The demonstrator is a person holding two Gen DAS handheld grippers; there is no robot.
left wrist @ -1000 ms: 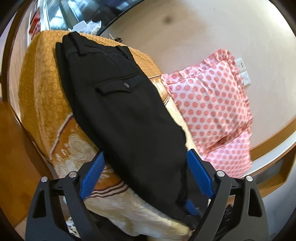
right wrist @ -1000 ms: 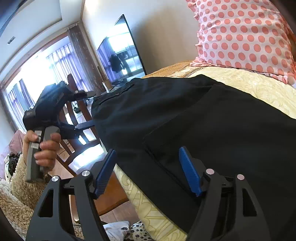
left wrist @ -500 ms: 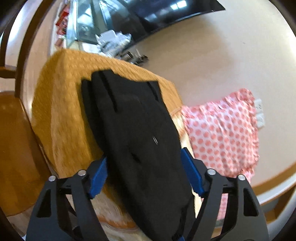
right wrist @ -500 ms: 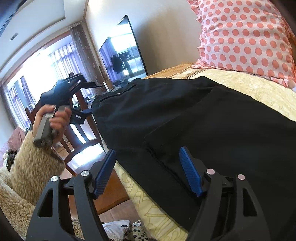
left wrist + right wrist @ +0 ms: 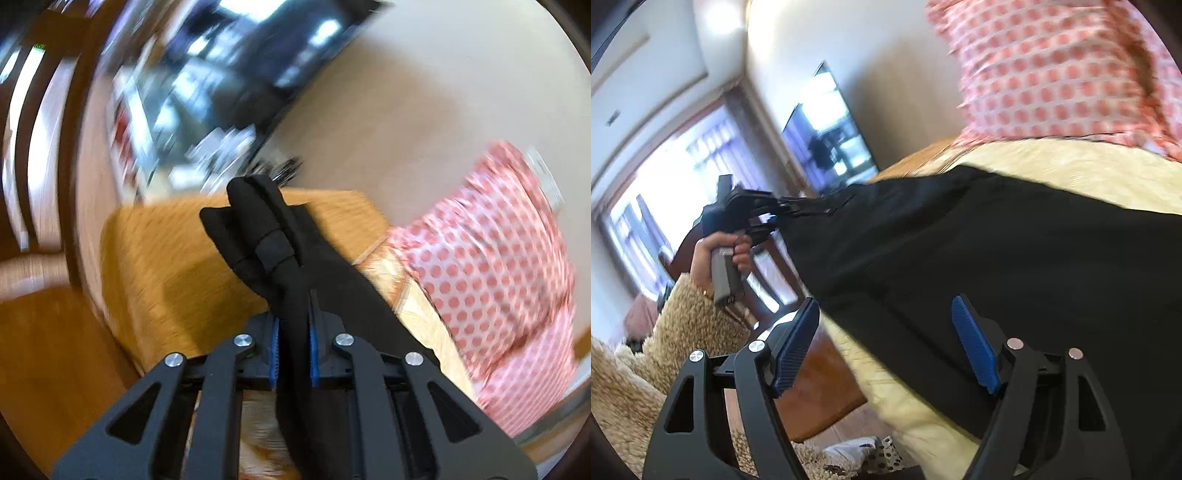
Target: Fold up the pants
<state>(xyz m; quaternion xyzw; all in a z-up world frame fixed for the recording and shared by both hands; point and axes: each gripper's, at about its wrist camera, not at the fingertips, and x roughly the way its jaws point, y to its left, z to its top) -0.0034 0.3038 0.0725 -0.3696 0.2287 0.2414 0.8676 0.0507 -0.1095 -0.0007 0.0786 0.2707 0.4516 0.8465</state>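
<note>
The left gripper (image 5: pixel 293 347) points down over the bed's corner, and its blue-padded fingers (image 5: pixel 274 347) are closing tight on a bunched fold of the black pants (image 5: pixel 269 236). From the right wrist view you can see the person's hand (image 5: pixel 718 258) in a fuzzy tan sleeve (image 5: pixel 687 325) wrapped round that gripper's grey handle, with the fabric pulled taut toward it. The right gripper (image 5: pixel 886 347) has its fingers spread wide, holding nothing, pads either side of the pants' lower edge without pressing. The pants lie flat, matte and dark, across the cream and mustard patterned bedspread (image 5: pixel 1071 173). A ruffled pink polka-dot pillow (image 5: pixel 1052 74) leans on the wall.
</note>
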